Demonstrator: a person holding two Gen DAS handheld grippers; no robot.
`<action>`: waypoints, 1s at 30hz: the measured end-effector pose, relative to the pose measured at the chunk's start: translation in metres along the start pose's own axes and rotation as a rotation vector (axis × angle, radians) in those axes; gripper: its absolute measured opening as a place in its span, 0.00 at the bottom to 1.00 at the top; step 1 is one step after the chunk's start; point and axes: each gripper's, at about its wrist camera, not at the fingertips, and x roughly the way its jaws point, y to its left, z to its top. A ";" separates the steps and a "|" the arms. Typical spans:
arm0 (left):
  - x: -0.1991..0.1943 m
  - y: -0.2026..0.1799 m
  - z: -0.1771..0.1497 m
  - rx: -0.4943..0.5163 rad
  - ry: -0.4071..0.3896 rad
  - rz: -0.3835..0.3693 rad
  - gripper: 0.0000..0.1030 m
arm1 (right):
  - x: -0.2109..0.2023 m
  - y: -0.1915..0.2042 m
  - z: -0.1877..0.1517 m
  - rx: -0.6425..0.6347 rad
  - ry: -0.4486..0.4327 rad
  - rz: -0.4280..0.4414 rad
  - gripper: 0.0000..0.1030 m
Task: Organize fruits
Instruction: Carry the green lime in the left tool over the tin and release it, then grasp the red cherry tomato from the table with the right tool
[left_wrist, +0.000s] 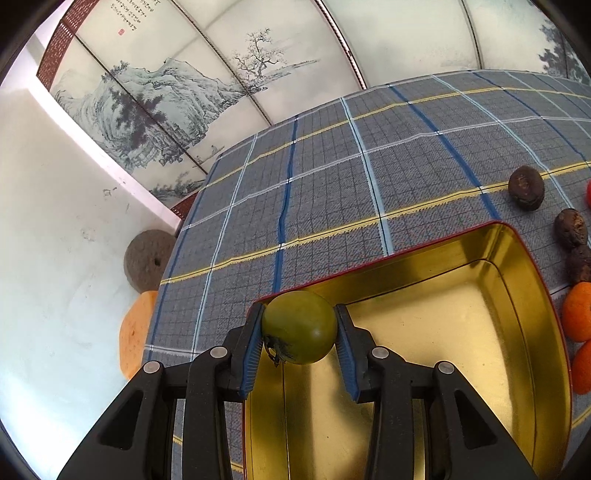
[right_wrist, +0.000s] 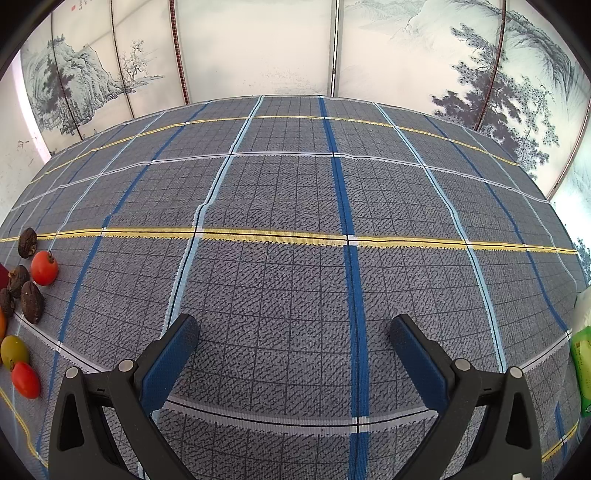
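My left gripper (left_wrist: 299, 314) is shut on a green tomato (left_wrist: 299, 326), its blue pads pressing both sides. The tomato hangs over the near left corner of an open gold tin (left_wrist: 461, 321) with a red rim. Right of the tin lie dark brown fruits (left_wrist: 525, 187) and orange ones (left_wrist: 580, 310). In the right wrist view my right gripper (right_wrist: 294, 325) stands open over the bare checked cloth, with nothing between its fingers. The same pile lies at that view's far left: a red tomato (right_wrist: 44, 267), dark fruits (right_wrist: 31, 302), a yellow-green tomato (right_wrist: 14, 350) and another red one (right_wrist: 26, 379).
The grey checked tablecloth (right_wrist: 295, 221) covers the table. Its left edge drops off to a floor with a stone disc (left_wrist: 147, 258) and an orange round object (left_wrist: 135, 332). A green packet (right_wrist: 581, 369) sits at the right edge. Painted screens stand behind the table.
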 end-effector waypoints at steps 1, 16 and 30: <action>0.001 -0.001 0.000 0.003 0.002 0.001 0.38 | 0.000 0.000 0.000 0.000 0.000 0.000 1.00; -0.007 0.003 -0.003 -0.021 -0.051 0.023 0.62 | 0.001 -0.001 0.001 0.008 0.001 -0.005 1.00; -0.177 -0.001 -0.100 -0.285 -0.259 -0.231 0.63 | -0.056 0.018 -0.034 -0.050 -0.162 0.235 0.99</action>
